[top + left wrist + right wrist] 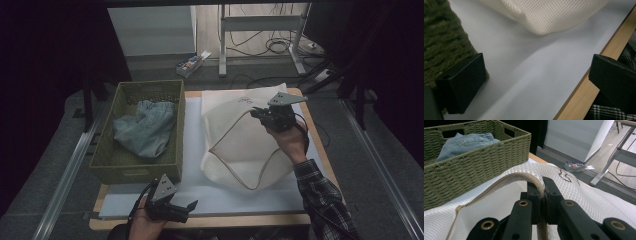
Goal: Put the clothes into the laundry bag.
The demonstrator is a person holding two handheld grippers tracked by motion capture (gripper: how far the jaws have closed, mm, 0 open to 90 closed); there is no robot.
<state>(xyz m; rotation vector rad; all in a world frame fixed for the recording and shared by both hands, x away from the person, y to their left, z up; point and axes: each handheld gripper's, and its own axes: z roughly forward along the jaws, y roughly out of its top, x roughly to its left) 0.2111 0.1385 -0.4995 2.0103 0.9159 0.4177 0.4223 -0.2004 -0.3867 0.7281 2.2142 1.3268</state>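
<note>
1. Left of the high view: the green woven basket [137, 131] sits with blue denim clothing [145, 126] bunched inside, close beside the bag.
2. Lower left, the left gripper [187, 208] idles over the white board [220, 197], jaws spread wide, nothing between them.
3. Centre frame, the cream mesh laundry bag [240, 142] lies flat on the board.
4. Upper right of centre, the right gripper [256, 113] is clamped tight on the bag's tan rim band [534, 178], lifting the mouth, I'd say.
5. Next call: the left gripper needs the opposite rim to spread the opening.
6. Watch the basket wall crowding the approach.
</note>
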